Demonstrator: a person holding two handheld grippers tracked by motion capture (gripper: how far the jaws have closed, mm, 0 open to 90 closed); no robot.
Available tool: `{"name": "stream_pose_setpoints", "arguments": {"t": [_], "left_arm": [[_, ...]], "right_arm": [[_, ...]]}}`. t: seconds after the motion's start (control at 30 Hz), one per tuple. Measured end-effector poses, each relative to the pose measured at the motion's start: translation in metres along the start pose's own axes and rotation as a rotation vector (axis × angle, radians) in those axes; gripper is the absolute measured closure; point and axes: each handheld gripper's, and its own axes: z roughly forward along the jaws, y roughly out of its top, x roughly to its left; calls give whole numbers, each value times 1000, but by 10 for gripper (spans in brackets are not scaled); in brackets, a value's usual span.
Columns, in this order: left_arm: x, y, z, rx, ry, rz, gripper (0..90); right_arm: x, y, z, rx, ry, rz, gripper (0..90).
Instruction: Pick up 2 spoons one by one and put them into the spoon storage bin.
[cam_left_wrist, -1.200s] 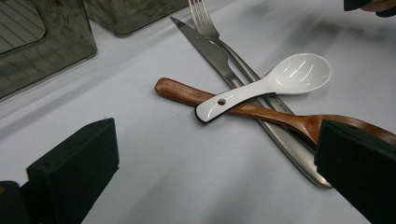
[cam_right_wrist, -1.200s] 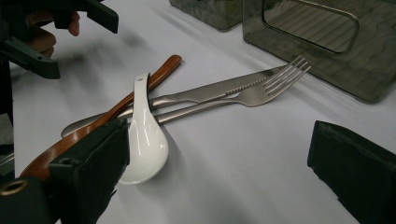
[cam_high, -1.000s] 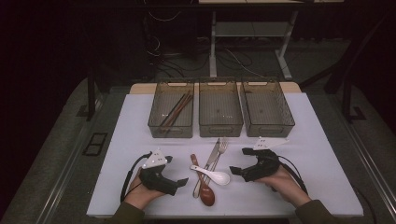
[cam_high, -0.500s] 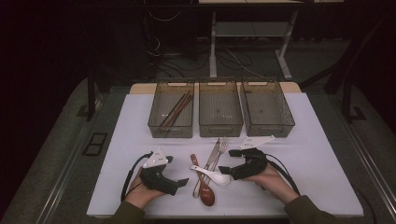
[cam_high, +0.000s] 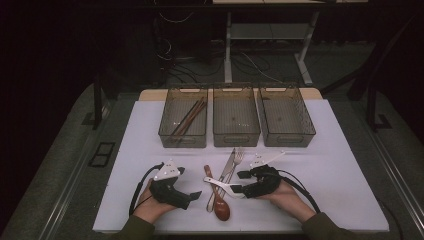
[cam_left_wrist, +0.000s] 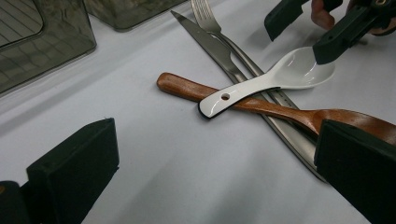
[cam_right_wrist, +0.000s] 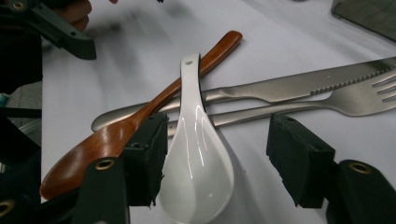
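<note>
Closing around white ceramic spoon (cam_right_wrist: 198, 163) bowl, right tool (cam_right_wrist: 219, 158) is half open w/ one pad touching; left tool (cam_left_wrist: 210, 172) is resting wide open, holding nothing.

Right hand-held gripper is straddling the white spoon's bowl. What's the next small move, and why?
Probably finish closing the right hand-held gripper. Its jaws have just been closing around the white spoon bowl; one pad meets the bowl's edge, the other stands clear, so nothing is pinched yet.
</note>
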Motion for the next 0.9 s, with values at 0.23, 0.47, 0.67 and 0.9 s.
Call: {"name": "stream_pose_setpoints", "arguments": {"t": [0.23, 0.47, 0.67, 0.9], "left_arm": [[0, 0, 0, -1, -1, -1, 0], [1, 0, 0, 0, 0, -3, 0], [1, 0, 0, -1, 0, -6, 0], [1, -1, 0, -2, 1, -9, 0]], "right_arm": [[2, -3, 6, 40, 4, -25, 441], [5, -5, 8, 70, 0, -48, 478], [9, -7, 8, 79, -39, -94, 533], [12, -10, 6, 74, -40, -103, 641]]}}
